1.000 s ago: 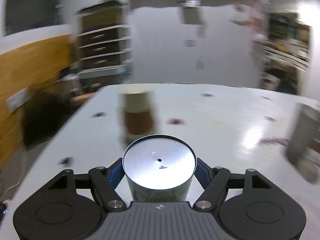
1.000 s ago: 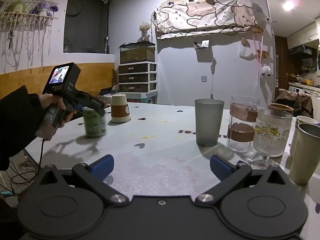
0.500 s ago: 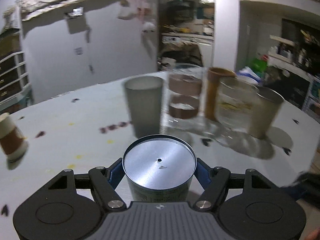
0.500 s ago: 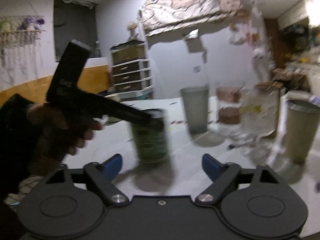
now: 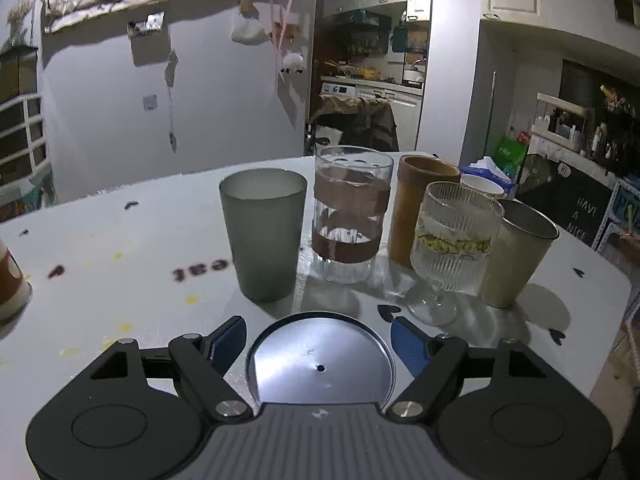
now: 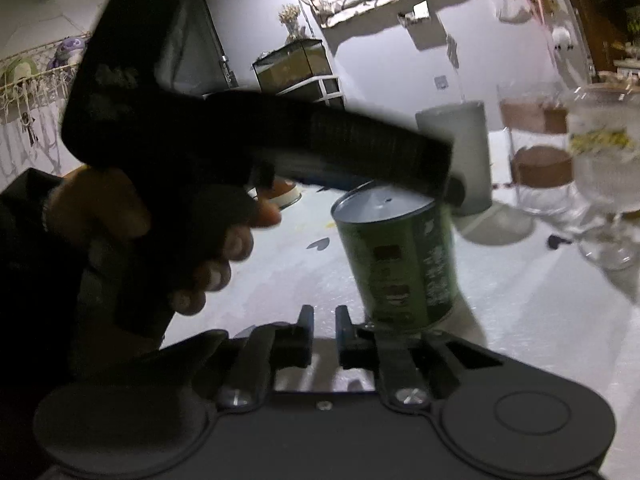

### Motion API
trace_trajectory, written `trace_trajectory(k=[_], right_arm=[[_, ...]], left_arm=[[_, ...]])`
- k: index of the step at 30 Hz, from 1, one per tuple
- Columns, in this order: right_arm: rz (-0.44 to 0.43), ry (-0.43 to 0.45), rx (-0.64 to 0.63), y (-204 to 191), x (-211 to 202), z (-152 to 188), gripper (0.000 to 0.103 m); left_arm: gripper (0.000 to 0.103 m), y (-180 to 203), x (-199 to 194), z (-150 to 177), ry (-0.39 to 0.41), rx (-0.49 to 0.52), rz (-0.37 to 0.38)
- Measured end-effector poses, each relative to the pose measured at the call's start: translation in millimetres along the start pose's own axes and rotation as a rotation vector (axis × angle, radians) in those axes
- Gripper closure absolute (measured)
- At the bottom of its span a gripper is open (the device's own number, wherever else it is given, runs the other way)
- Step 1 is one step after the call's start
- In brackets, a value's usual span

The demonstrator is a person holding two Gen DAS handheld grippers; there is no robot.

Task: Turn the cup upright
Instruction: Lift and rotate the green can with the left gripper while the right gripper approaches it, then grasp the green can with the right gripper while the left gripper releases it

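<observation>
A green cup [image 6: 398,264] with a flat silver base [image 5: 320,364] stands upside down on the white table [image 5: 120,280]. My left gripper [image 5: 320,340] sits over it with a blue pad on each side of the base; the pads look slightly apart from it, so it is open. In the right wrist view the left gripper's black body [image 6: 260,144] and the hand cross above the cup. My right gripper [image 6: 323,334] is shut and empty, its fingertips close together just left of the cup's bottom.
Behind the cup stand a frosted grey tumbler [image 5: 262,236], a glass with brown bands [image 5: 350,216], a brown cup [image 5: 420,208], a ribbed stemmed glass [image 5: 452,244] and a metal cup [image 5: 516,252]. A paper cup [image 5: 10,284] is at the left edge.
The left gripper carried the upside-down cup to the right and set it near the row of cups; its pads have eased apart. The right gripper closed and moved in beside the cup.
</observation>
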State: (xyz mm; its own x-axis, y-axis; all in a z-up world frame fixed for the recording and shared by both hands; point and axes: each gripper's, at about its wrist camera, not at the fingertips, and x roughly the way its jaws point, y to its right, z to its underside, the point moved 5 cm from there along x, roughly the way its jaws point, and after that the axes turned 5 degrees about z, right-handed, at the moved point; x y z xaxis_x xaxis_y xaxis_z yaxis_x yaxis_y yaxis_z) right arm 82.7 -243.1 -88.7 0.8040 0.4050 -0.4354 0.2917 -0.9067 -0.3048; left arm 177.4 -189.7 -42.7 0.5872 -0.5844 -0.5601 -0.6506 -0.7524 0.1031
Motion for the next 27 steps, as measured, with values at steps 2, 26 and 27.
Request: trace_trajectory(k=[2, 26, 27], right_arm=[[-0.006, -0.016, 0.022, -0.4, 10.5, 2.0, 0.095], [0.295, 0.028, 0.187, 57.9, -22.3, 5.1, 0.061], [0.31, 0.03, 0.203, 58.7, -28.1, 3.4, 0.055]], left_arm=[[0.029, 1.0, 0.4, -0.2, -0.001, 0.0, 0.004], [0.03, 1.9, -55.9, 71.5, -0.013, -0.027, 0.019], [0.03, 1.7, -56.3, 71.8, -0.01, -0.028, 0.019]])
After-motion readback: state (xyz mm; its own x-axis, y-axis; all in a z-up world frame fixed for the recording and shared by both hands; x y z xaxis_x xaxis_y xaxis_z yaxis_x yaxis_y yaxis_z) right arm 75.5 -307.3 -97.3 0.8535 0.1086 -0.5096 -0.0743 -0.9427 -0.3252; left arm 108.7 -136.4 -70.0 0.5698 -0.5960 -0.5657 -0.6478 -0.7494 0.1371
